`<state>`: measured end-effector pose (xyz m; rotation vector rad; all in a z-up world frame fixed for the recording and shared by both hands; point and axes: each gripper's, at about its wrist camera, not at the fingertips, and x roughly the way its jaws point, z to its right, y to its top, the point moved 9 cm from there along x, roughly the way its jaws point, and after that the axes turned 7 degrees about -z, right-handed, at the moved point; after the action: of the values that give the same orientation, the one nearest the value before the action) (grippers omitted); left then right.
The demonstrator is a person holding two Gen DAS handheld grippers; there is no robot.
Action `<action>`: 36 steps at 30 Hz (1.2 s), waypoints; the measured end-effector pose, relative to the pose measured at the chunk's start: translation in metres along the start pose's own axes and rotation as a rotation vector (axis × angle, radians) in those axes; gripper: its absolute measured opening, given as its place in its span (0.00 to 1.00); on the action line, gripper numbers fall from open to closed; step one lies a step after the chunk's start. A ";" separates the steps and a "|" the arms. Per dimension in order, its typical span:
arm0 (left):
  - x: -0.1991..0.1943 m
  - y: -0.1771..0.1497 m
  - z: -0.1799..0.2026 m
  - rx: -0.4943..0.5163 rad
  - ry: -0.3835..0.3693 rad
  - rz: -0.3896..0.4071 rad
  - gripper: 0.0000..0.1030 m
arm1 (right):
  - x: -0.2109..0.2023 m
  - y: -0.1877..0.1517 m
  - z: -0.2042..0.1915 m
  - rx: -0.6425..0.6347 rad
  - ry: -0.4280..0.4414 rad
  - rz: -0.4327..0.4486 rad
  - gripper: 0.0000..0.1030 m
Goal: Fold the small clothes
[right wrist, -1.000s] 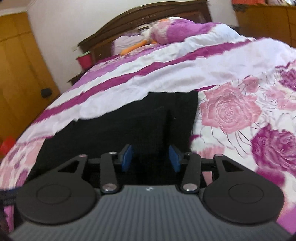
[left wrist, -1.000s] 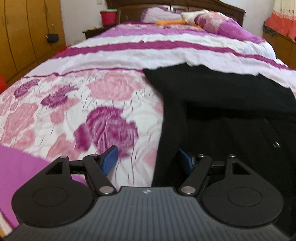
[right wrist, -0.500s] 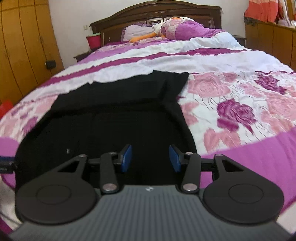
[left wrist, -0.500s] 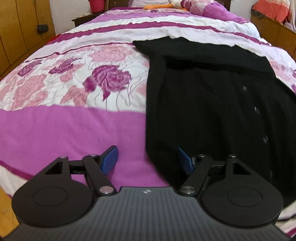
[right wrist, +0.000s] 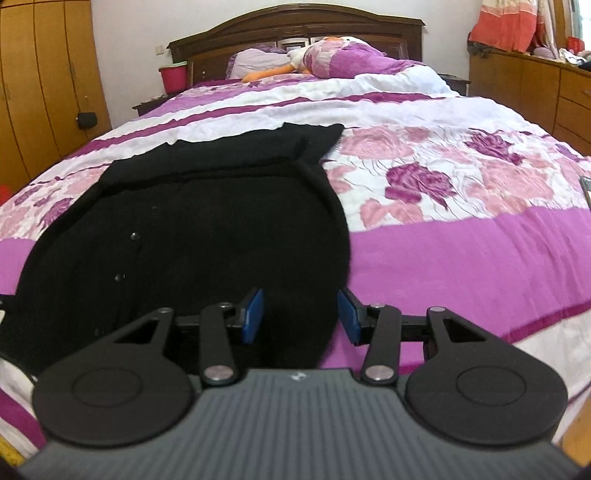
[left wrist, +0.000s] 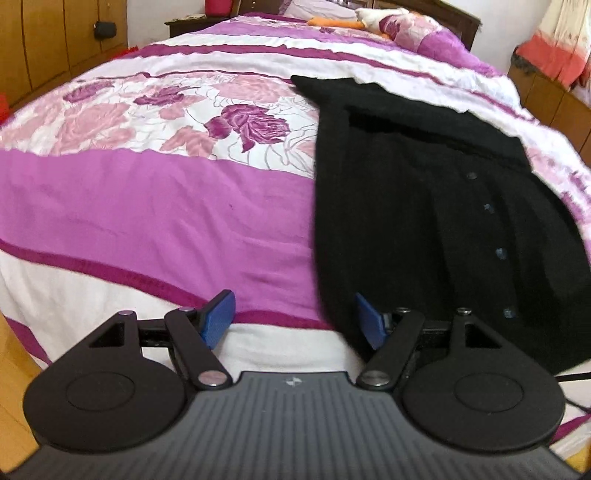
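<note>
We see a black cardigan (left wrist: 424, 206) lying flat on the bed (left wrist: 155, 214), near its foot end, with a row of small buttons (left wrist: 499, 253) running down its front. Its top part is folded across as a dark band toward the headboard side. In the right wrist view the cardigan (right wrist: 207, 229) fills the left and middle of the picture, and its near hem reaches the white strip at the edge of the bed.

Our left gripper (left wrist: 291, 321) hangs over the foot of the bed with its blue pads spread wide. The left pad (left wrist: 218, 317) is over the bare bedspread; the right pad (left wrist: 369, 321) is just at the cardigan's near left edge. The fingers are released and nothing is pressed between them.

Our right gripper (right wrist: 301, 315) points at the cardigan's near right corner. Its pads stand apart at a middling gap, with black cloth seen in the space between them. The left pad (right wrist: 254, 315) is over the cloth and the right pad (right wrist: 349, 315) is just past its edge, over the purple band. We see no cloth pinched, so these fingers are released too.

Beyond the cardigan the bedspread shows pink and purple roses (right wrist: 421, 182), then white and purple stripes. At the head lie pillows (right wrist: 343, 59) and an orange and white soft toy (right wrist: 273, 74) before a dark wooden headboard (right wrist: 295, 26). A red bucket (right wrist: 173, 77) stands beside it, and wooden wardrobes (right wrist: 44, 81) line the left wall.
</note>
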<state>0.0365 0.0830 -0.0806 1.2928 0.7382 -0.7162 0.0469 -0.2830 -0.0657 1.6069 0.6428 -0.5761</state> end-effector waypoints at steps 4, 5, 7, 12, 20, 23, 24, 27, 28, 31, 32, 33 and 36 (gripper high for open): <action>-0.006 -0.005 0.008 0.011 -0.043 0.016 0.73 | -0.008 -0.008 0.006 0.028 -0.025 0.013 0.46; -0.007 -0.006 0.011 0.021 -0.048 0.020 0.73 | -0.010 -0.009 0.007 0.032 -0.028 0.014 0.46; -0.006 -0.007 0.015 0.033 -0.064 0.021 0.73 | -0.011 -0.012 0.008 0.037 -0.028 0.012 0.52; 0.001 -0.008 0.028 0.053 -0.117 0.023 0.73 | -0.004 -0.021 0.003 0.046 0.025 -0.032 0.58; 0.026 -0.005 0.048 0.144 -0.164 0.032 0.72 | 0.008 -0.039 -0.010 0.078 0.131 -0.082 0.60; 0.026 -0.009 0.055 0.140 -0.246 0.004 0.60 | 0.007 -0.039 -0.009 0.083 0.155 -0.090 0.60; 0.026 -0.011 0.058 0.125 -0.289 -0.012 0.58 | 0.007 -0.039 -0.008 0.087 0.164 -0.091 0.60; 0.026 -0.017 0.065 0.121 -0.324 -0.029 0.52 | 0.004 -0.035 -0.010 0.107 0.204 -0.083 0.48; 0.026 -0.018 0.066 0.124 -0.322 -0.029 0.51 | 0.003 -0.034 -0.013 0.105 0.227 -0.078 0.31; 0.024 -0.020 0.065 0.115 -0.332 -0.035 0.49 | 0.005 -0.038 -0.023 0.120 0.303 -0.116 0.21; 0.024 -0.021 0.065 0.111 -0.335 -0.036 0.49 | 0.007 -0.040 -0.023 0.111 0.292 -0.117 0.21; 0.023 -0.022 0.063 0.110 -0.336 -0.037 0.49 | 0.008 -0.041 -0.024 0.108 0.286 -0.115 0.21; 0.027 -0.024 0.062 0.109 -0.330 -0.048 0.49 | 0.009 -0.041 -0.019 0.149 0.315 -0.122 0.20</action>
<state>0.0375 0.0168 -0.1083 1.2183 0.4680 -0.9923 0.0245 -0.2593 -0.0987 1.8264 0.9554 -0.4715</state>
